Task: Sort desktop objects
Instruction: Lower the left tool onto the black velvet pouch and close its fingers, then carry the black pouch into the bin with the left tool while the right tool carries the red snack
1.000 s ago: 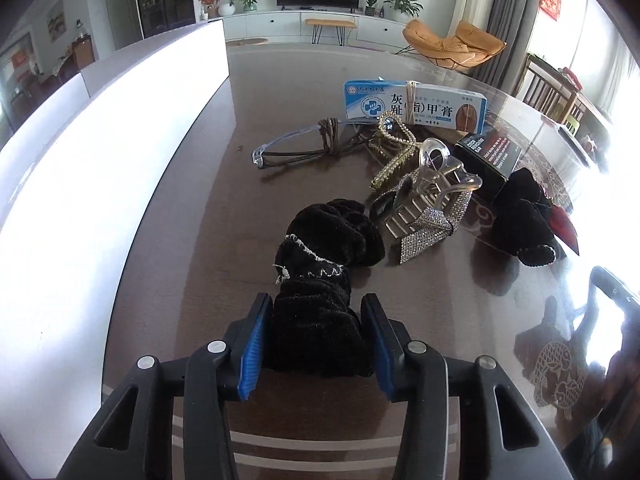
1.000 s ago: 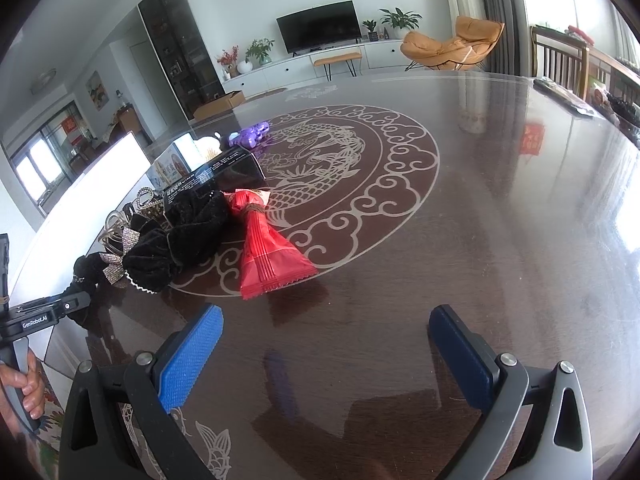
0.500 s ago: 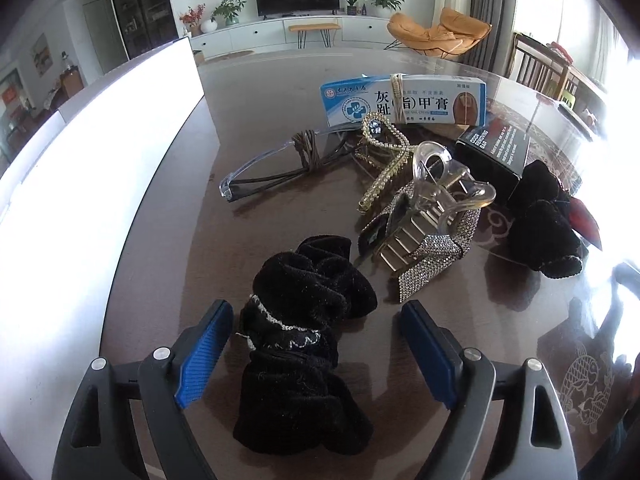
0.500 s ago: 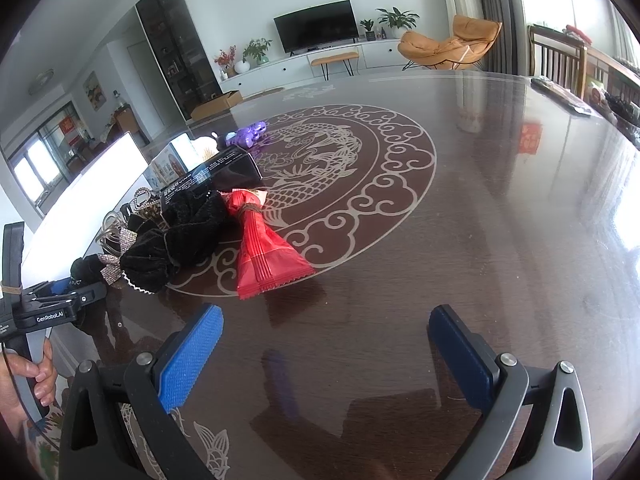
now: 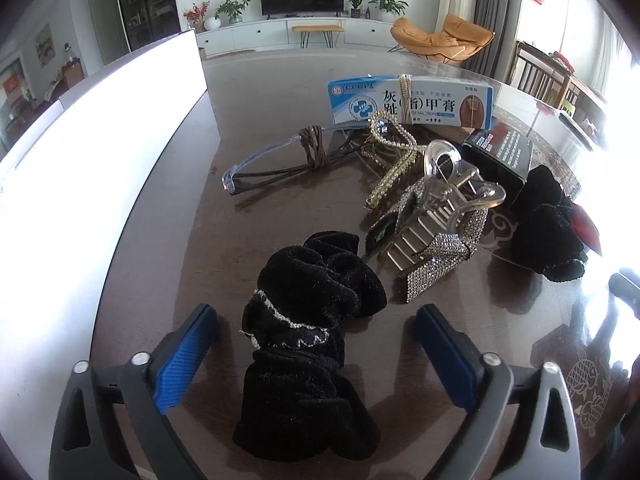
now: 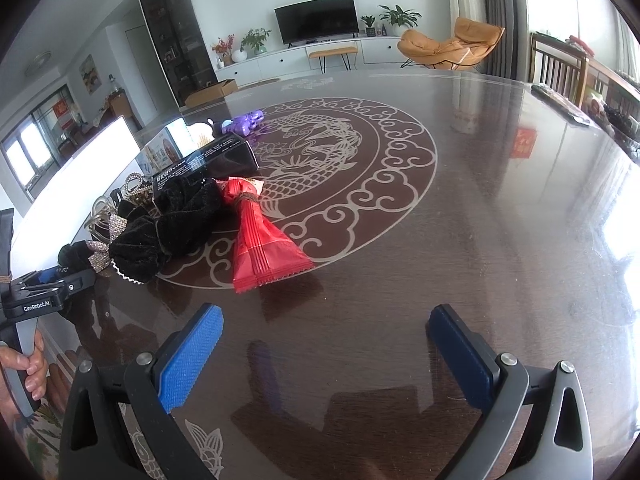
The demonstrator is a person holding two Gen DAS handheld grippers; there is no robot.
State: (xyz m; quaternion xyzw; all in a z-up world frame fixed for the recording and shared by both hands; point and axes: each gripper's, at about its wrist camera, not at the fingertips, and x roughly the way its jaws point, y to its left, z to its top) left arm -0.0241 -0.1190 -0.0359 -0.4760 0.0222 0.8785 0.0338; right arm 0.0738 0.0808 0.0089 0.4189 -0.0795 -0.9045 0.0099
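Observation:
A black velvet scrunchie lies on the dark table between the fingers of my left gripper, which is open and not touching it. Beyond it lie a rhinestone hair claw, a pearl clip, glasses, a blue-white cream box, a black box and a second black scrunchie. My right gripper is open and empty over bare table. In its view a red packet, the second black scrunchie, the black box and a purple toy lie to the left.
A white panel stands along the table's left side. The table has a pale dragon inlay in its middle. The hand holding the left gripper shows at the right view's left edge. Chairs stand past the far right edge.
My left gripper opened and let go of the black scrunchie, then drew back and up a little. The right gripper has barely moved.

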